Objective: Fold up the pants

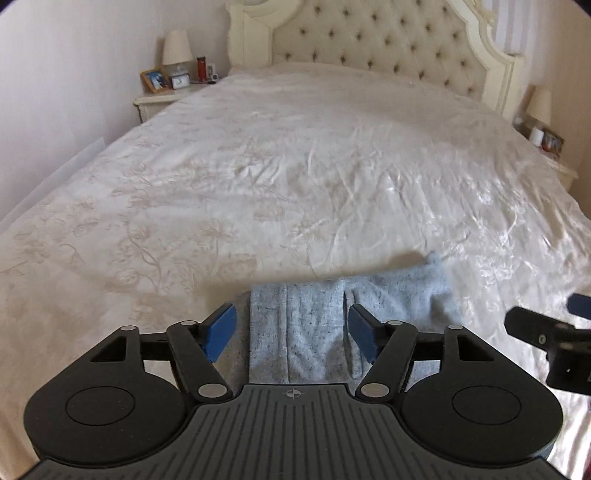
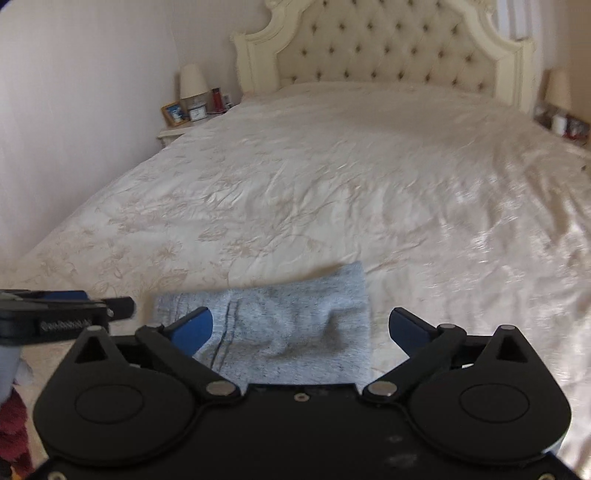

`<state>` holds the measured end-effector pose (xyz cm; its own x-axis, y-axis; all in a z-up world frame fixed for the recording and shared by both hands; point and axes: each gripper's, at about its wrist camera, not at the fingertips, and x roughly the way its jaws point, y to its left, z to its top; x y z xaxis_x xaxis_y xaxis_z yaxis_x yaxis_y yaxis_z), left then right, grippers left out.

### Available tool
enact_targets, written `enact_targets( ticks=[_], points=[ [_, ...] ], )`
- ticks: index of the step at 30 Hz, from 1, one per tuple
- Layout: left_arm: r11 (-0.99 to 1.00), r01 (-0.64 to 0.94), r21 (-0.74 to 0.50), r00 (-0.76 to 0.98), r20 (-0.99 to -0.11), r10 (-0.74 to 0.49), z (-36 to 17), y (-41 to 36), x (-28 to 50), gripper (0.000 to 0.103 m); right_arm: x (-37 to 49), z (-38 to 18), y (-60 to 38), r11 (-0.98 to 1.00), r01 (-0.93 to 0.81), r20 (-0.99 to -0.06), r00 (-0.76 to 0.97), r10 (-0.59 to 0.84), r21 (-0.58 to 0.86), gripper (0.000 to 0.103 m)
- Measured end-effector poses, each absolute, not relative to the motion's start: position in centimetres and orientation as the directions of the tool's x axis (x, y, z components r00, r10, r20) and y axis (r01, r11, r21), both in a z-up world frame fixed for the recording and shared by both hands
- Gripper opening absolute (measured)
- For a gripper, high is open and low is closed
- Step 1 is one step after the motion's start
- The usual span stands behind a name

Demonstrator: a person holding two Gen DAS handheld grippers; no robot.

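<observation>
Folded pale-blue pants [image 1: 332,314] on cream bedspread [image 1: 258,177], left gripper [image 1: 291,328] jaws apart

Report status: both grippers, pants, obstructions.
Left gripper open, right gripper open, neither gripping. Grey pants folded on the bedspread. Nothing in the way.

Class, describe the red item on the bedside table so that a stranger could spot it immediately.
Start at the cream tufted headboard, then move to the cream nightstand left of it. Among the lamp, framed photo and small clock, the slim upright red bottle is the only red thing there.
</observation>
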<state>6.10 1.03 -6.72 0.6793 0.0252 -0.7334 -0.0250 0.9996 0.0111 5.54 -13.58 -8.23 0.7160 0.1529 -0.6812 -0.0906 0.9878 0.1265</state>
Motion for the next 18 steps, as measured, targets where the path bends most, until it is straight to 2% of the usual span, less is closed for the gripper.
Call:
enact_targets(
  ticks=[4, 7, 10, 12, 15, 18],
  points=[
    [0.995, -0.047, 0.090, 0.676, -0.730, 0.098, -6.1, 0.6, 4.7, 0.069, 4.2, -6.9, -12.5, 0.999, -0.044, -0.717, 0.695, 0.045, 0.021, 0.103],
    [0.969, -0.080, 0.236, 0.675, -0.702, 0.227, -6.0, -0.6, 3.6, 0.069, 2.4, -5.8, -12.0, 0.999, -0.054, -0.693, 0.720, 0.035, -0.006, 0.103],
    [0.928, -0.084, 0.364, 0.668, -0.670, 0.323, -6.1, -2.0, 2.8, 0.069, 1.9, -5.6, -11.7, 0.997, -0.078, -0.728, 0.682, 0.062, 0.012, 0.103],
    [0.930, -0.041, 0.366, 0.645, -0.701, 0.304, -6.3, -2.2, 2.5, 0.069, 1.6, -5.5, -11.7, 0.997, -0.072, -0.747, 0.661, 0.073, 0.034, 0.103],
    [0.961, -0.019, 0.277, 0.600, -0.765, 0.233, -6.2, -1.9, 2.2, 0.069, 1.4, -6.0, -11.8, 0.997, -0.049, -0.778, 0.623, 0.081, 0.064, 0.103],
    [0.976, -0.027, 0.216, 0.580, -0.792, 0.191, -6.1, -1.6, 1.6, 0.069, 0.7, -6.1, -12.3, 0.994, -0.022, -0.795, 0.598, 0.102, 0.111, 0.103]
  ],
)
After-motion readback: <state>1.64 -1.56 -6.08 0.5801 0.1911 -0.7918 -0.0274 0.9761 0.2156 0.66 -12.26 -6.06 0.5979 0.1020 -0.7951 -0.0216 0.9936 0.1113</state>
